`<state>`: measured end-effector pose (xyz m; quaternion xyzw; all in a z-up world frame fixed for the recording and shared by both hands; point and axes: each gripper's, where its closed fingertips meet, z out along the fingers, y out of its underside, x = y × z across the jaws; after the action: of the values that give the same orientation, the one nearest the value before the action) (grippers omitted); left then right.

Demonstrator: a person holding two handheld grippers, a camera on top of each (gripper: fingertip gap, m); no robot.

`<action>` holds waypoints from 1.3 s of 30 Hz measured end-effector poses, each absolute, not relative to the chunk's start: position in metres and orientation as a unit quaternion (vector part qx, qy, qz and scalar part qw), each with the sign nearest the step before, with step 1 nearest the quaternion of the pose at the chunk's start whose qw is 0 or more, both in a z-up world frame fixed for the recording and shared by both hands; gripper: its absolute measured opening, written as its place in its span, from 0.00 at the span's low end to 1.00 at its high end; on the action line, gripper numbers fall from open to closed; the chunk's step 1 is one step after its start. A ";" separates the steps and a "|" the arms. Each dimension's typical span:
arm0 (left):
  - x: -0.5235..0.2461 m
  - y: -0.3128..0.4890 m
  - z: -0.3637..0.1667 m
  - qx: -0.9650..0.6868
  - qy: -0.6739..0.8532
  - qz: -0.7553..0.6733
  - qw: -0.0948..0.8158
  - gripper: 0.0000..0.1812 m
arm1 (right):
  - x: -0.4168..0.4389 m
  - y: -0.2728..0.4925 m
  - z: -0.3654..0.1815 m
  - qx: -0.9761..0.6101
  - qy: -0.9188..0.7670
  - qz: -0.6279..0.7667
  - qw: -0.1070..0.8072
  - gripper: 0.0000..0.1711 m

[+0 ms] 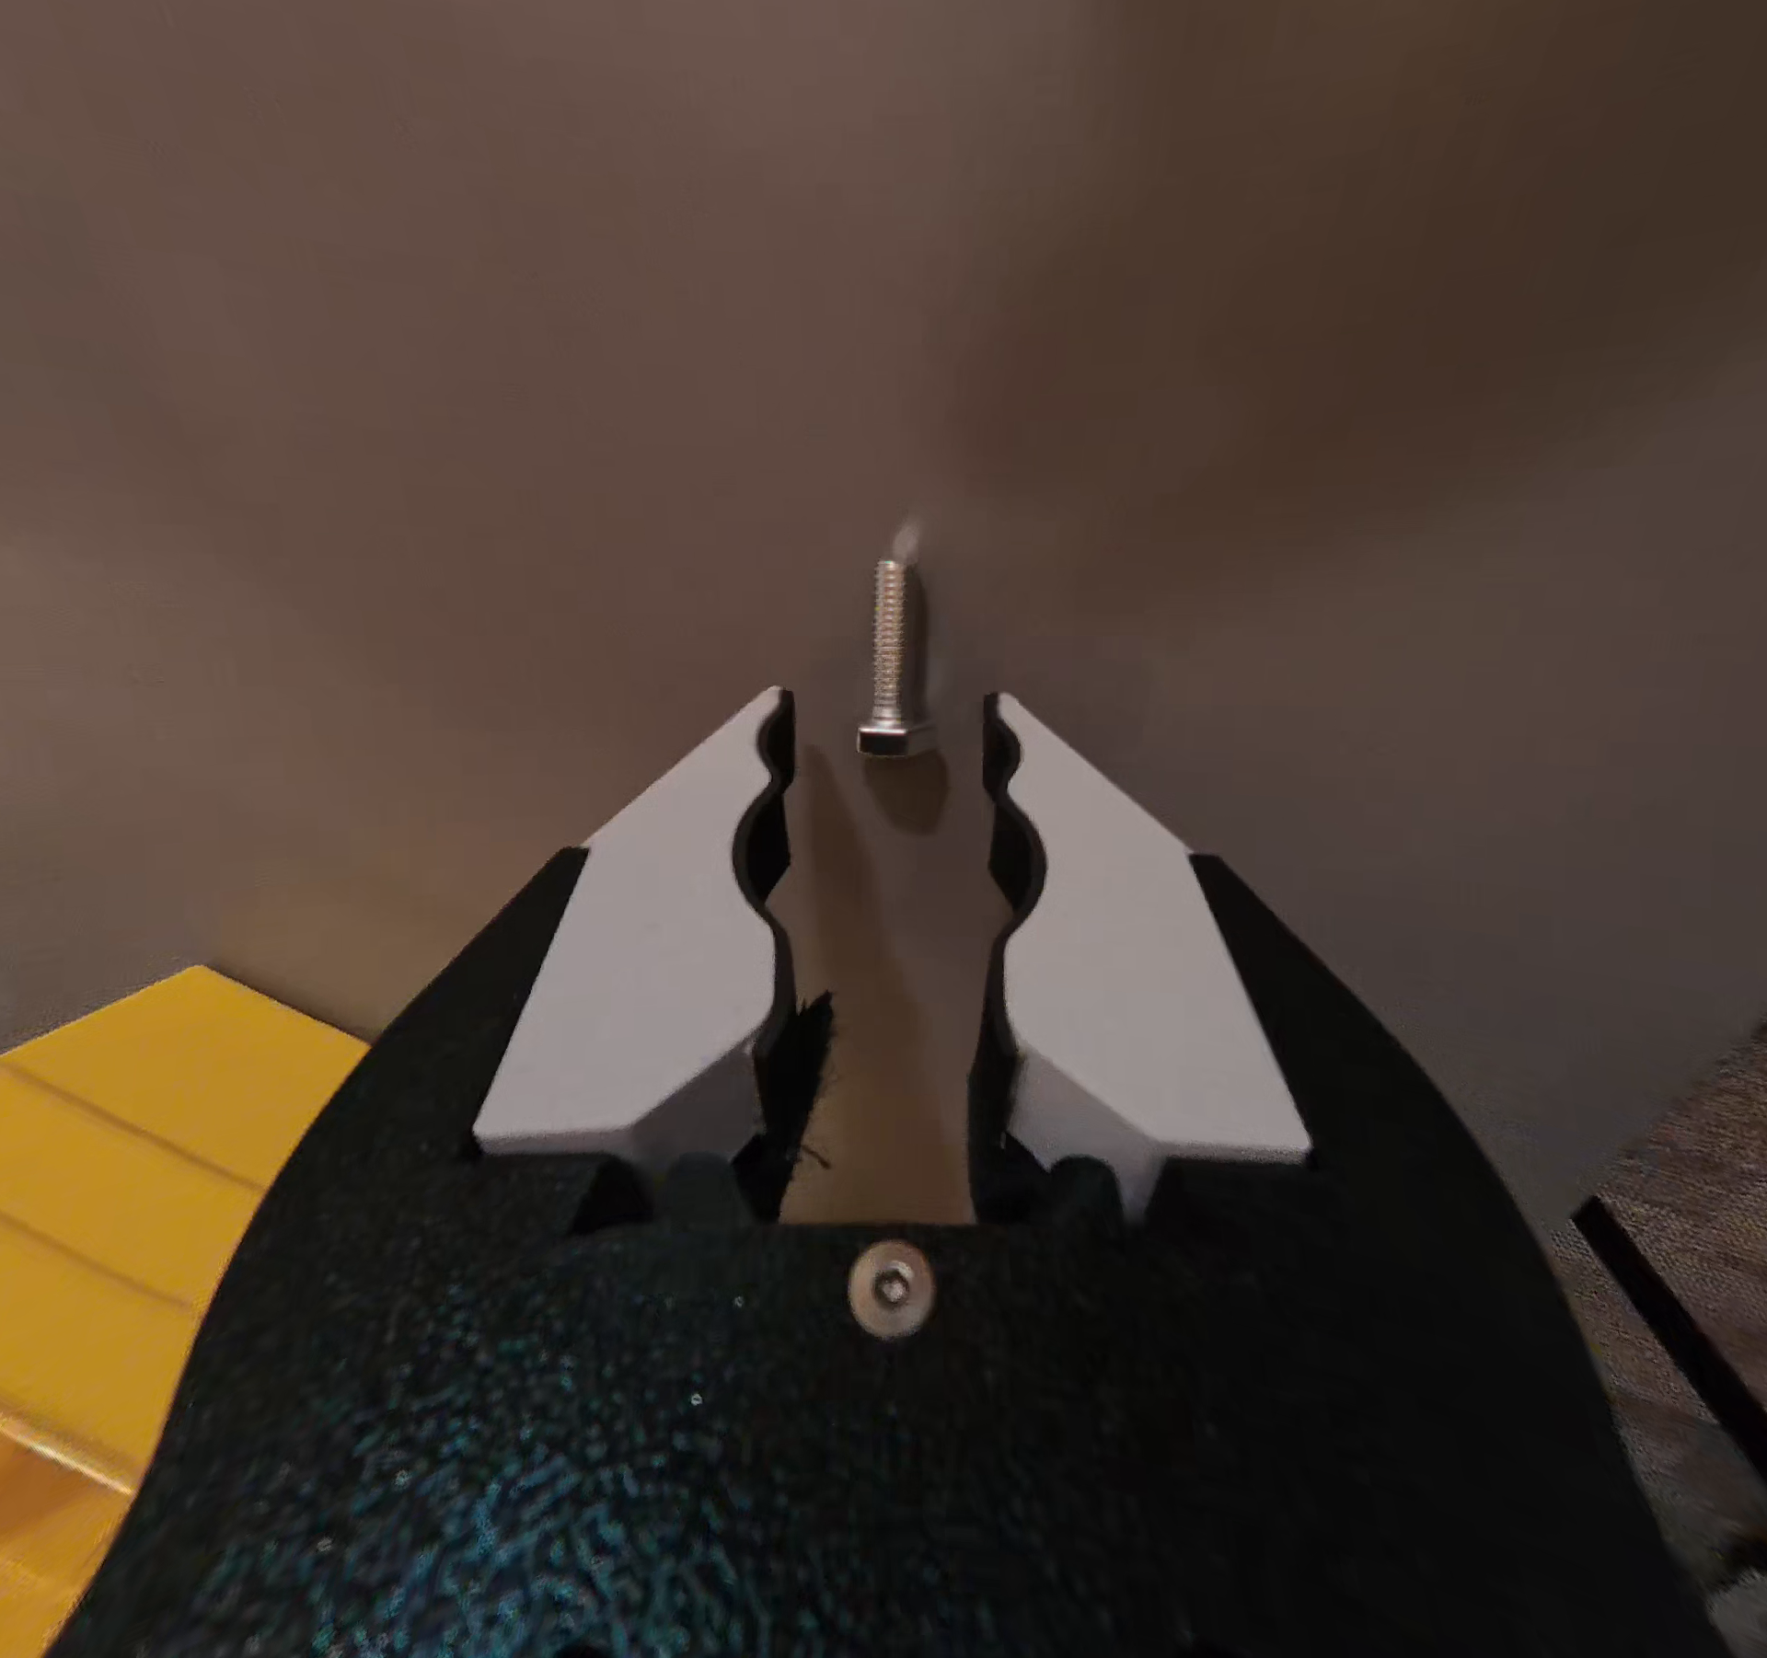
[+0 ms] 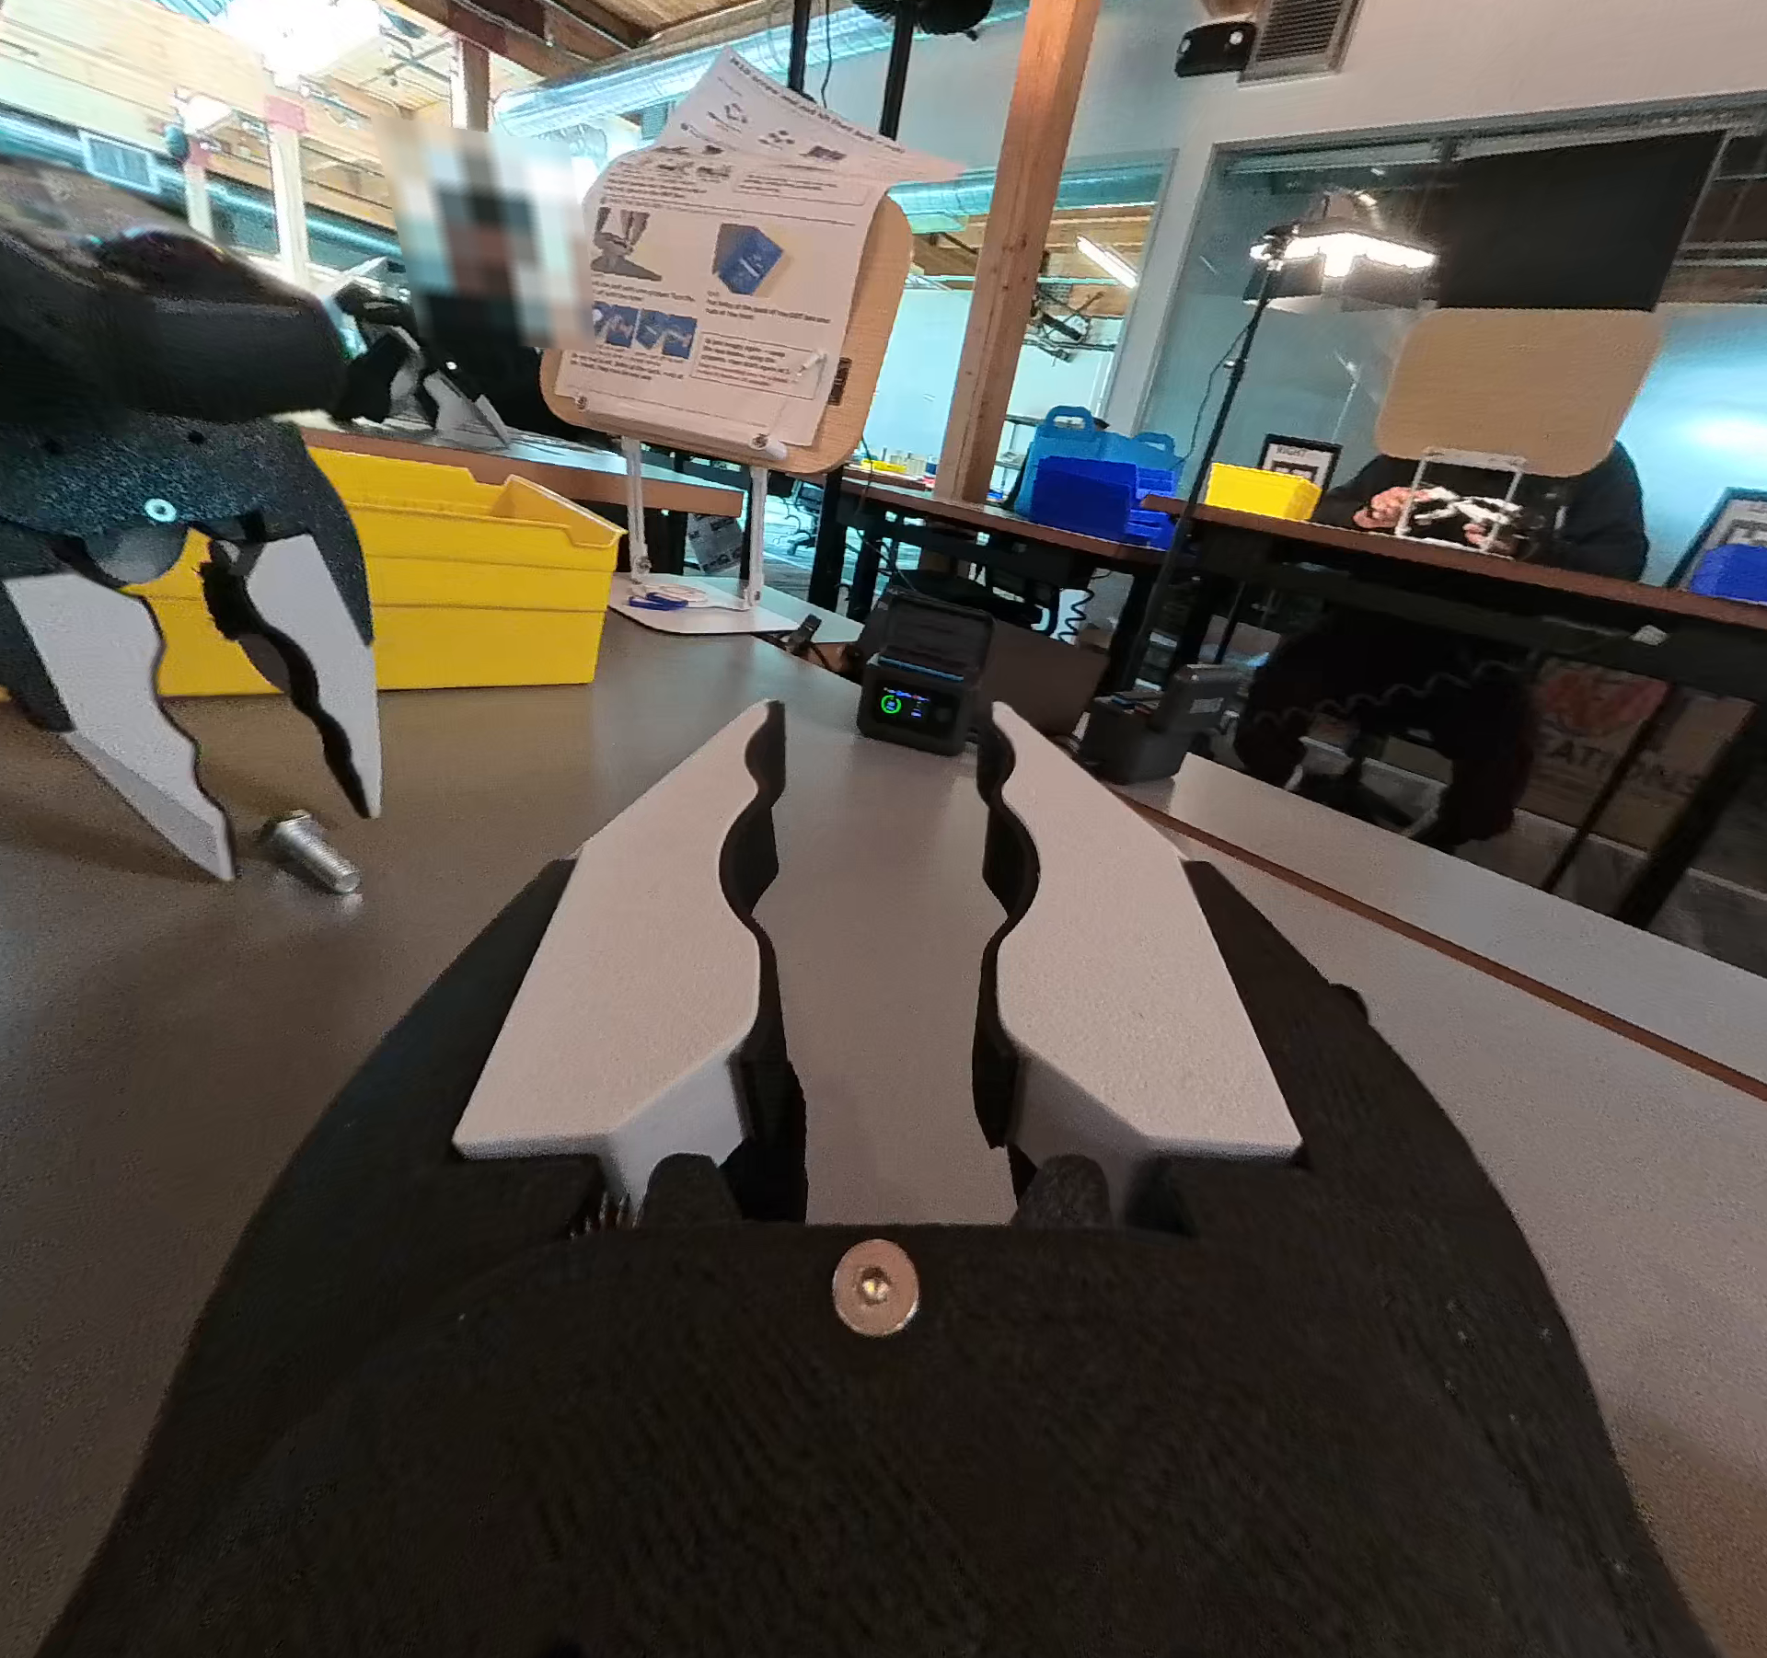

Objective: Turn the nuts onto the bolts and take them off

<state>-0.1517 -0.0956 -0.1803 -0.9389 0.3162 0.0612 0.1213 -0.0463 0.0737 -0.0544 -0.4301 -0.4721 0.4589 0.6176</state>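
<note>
A silver hex-head bolt point(image 1: 891, 661) lies flat on the brown table, head toward me. My left gripper point(image 1: 887, 704) is open and points down at it, fingertips on either side of the bolt head, not touching it. In the right wrist view the left gripper point(image 2: 296, 833) hangs over the same bolt point(image 2: 311, 850) at the left. My right gripper point(image 2: 884, 723) is open and empty, low over the table, to the right of the bolt. No nut shows in either view.
A yellow bin point(image 2: 478, 580) stands behind the bolt; its corner shows in the left wrist view point(image 1: 124, 1182). A stand with an instruction sheet point(image 2: 736, 274), a small black device with a lit screen point(image 2: 913, 694) and other tables with a seated person point(image 2: 1492, 503) lie beyond. The tips of one gripper are about 25 centimetres away from the tips of the other.
</note>
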 end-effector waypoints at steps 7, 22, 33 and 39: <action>-0.129 -0.057 -0.150 -0.900 0.292 0.073 0.314 0.04 | -0.057 0.029 -0.065 -0.434 -0.525 0.574 0.454 0.22; -0.047 -0.013 -0.080 -0.746 0.211 -0.023 0.632 0.09 | -0.055 -0.028 -0.053 -0.355 -0.595 0.634 0.342 0.04; -0.033 -0.010 -0.091 -0.755 0.208 -0.061 0.619 0.18 | -0.048 -0.035 -0.053 -0.320 -0.623 0.656 0.281 0.04; -0.019 -0.017 -0.096 -0.755 0.235 -0.127 0.598 0.12 | -0.037 -0.046 -0.055 -0.284 -0.644 0.672 0.229 0.04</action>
<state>-0.0186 -0.0167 -0.0957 -0.7552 0.2354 -0.1273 0.5984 -0.0375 -0.0460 -0.0552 -0.2836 -0.6443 0.6721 0.2295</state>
